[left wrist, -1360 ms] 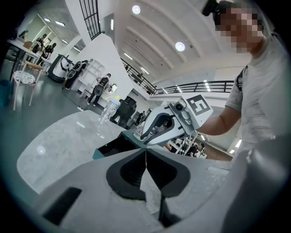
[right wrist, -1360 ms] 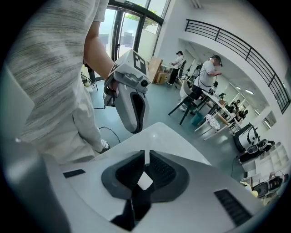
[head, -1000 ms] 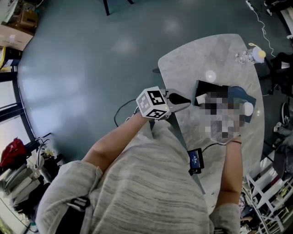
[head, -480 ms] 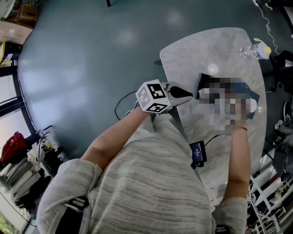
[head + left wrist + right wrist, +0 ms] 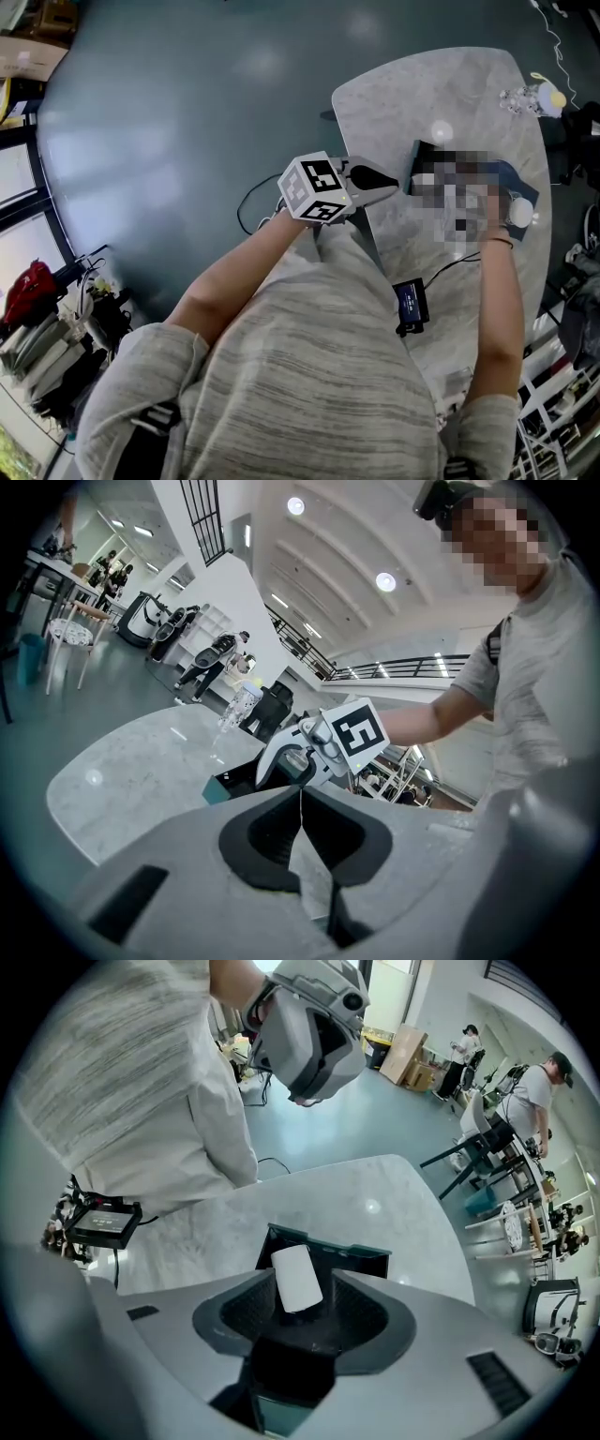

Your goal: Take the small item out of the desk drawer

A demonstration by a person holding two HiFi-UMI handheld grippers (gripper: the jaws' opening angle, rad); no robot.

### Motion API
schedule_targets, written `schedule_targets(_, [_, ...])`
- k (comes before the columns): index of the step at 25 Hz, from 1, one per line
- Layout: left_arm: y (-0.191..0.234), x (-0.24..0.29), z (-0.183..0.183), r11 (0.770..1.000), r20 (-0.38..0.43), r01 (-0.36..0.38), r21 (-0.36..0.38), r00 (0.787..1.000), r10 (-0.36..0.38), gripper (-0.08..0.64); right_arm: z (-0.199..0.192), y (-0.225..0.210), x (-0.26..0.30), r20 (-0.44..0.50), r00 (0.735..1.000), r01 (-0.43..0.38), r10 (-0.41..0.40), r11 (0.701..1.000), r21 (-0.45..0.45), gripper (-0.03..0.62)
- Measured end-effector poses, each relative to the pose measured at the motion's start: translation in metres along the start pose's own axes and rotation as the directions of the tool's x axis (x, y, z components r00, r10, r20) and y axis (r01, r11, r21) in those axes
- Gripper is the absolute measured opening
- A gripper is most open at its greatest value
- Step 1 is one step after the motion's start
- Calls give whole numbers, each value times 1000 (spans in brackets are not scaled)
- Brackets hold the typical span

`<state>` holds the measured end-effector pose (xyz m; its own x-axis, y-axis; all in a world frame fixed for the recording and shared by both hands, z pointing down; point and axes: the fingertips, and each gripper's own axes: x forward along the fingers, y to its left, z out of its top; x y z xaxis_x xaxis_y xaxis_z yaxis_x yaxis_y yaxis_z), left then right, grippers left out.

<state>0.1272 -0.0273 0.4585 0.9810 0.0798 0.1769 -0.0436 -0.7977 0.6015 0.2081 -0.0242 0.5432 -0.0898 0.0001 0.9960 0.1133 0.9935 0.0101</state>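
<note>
A small dark teal drawer box (image 5: 421,156) stands on the marble table (image 5: 412,94). In the right gripper view a small white item (image 5: 296,1277) lies tilted between the jaws of my right gripper (image 5: 302,1299), just over the box (image 5: 367,1258). Those jaws are opening; there is a gap on the item's right side, so the pads do not press on it. In the head view a blurred patch covers that gripper. My left gripper (image 5: 386,184) hangs at the table's near edge, left of the box, shut with nothing in it (image 5: 302,806).
A black device with a blue screen (image 5: 411,304) and its cable lie near the table's front edge. A small clear and yellow object (image 5: 540,96) stands at the far right corner. Grey floor spreads to the left; chairs and people show far off.
My right arm has reached a little farther over the box. The left gripper has kept its place at the table's edge.
</note>
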Motion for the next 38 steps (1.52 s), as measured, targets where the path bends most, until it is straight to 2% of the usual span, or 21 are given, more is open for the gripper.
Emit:
schedule_targets(16, [1,6,-2,1000,-11,-3,-12,1000,3,15,-6,7,27,-44,995,-95,92,994,-62,179])
schedule_targets(27, [-3,2,-6,1000,-17,-12,-14,1000,12,15,-4,7,39,-91,989,-124,116,989,-86,183])
schedule_targets(38, [-8,4,-9,1000,-24,-9,-11,1000,8,15,-8,6,48,-98,989,-115,112,993,-30,183])
